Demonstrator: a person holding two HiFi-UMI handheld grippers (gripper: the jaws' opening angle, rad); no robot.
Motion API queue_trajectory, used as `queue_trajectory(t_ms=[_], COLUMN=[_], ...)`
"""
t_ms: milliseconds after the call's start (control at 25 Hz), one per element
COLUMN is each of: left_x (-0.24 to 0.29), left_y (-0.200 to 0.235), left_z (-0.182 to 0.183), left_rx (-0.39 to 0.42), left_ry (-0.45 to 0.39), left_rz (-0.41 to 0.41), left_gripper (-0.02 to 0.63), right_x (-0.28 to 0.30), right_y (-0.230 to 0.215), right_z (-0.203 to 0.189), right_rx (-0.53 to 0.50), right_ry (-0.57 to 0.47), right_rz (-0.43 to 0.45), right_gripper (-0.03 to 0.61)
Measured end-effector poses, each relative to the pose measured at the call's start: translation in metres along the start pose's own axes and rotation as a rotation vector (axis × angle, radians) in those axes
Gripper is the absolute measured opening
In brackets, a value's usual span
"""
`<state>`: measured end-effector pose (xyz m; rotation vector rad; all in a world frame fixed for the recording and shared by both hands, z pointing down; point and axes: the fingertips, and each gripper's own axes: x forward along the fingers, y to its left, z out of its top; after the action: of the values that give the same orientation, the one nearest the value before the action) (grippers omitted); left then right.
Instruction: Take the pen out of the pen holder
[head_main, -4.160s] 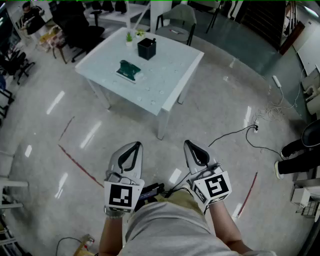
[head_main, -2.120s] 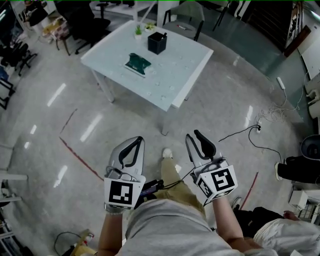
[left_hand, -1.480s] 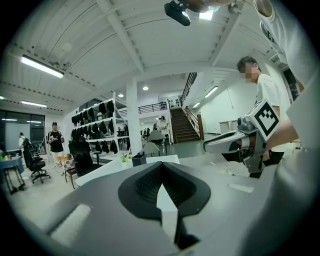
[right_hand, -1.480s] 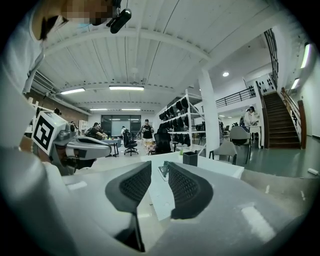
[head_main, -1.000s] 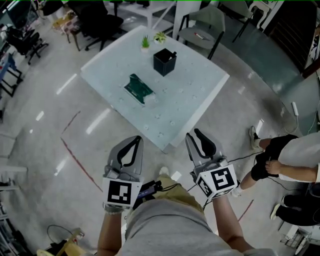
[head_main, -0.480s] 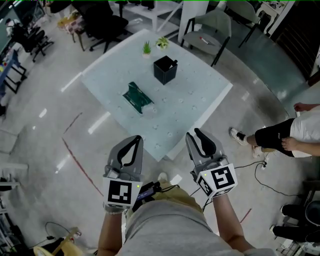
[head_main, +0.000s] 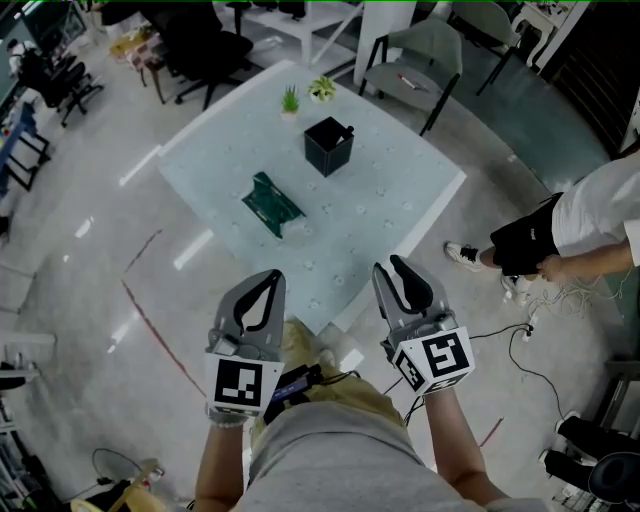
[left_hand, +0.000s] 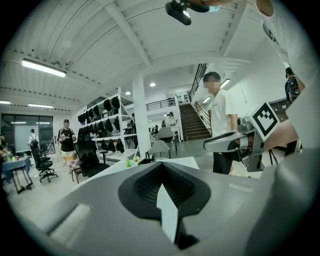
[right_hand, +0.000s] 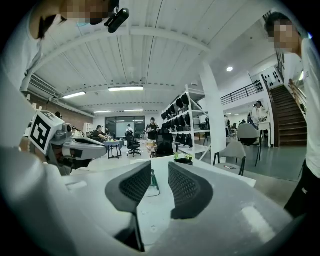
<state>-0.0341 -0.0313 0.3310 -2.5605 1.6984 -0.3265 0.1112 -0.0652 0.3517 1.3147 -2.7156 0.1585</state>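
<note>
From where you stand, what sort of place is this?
Probably an open-plan office or lab hall. A white table with a black pen holder stands on a polished floor. There are office chairs around it, with storage racks and a staircase behind.

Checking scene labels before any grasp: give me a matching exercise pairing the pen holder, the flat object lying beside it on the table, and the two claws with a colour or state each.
Things:
1. pen holder
2. flat object
3. left claw
4. right claw

Colour or state:
A. open, nothing between the jaws
B. green
C. shut
D. black

Pairs: 1-D, 2-B, 3-C, 4-A
</note>
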Motion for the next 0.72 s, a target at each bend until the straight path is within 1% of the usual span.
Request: queue_trajectory(t_ms=[720], left_x=[0.077], left_y=[0.068], left_z=[-0.010], left_rx=[-0.005], left_ry=[0.023], left_rz=[-0.062], left_gripper=[0.014], right_x=[0.093], right_y=[-0.034], right_z=[0.008], right_rx=[0.015], right_ry=[0.039], right_rz=[-0.055], right_gripper=[0.117])
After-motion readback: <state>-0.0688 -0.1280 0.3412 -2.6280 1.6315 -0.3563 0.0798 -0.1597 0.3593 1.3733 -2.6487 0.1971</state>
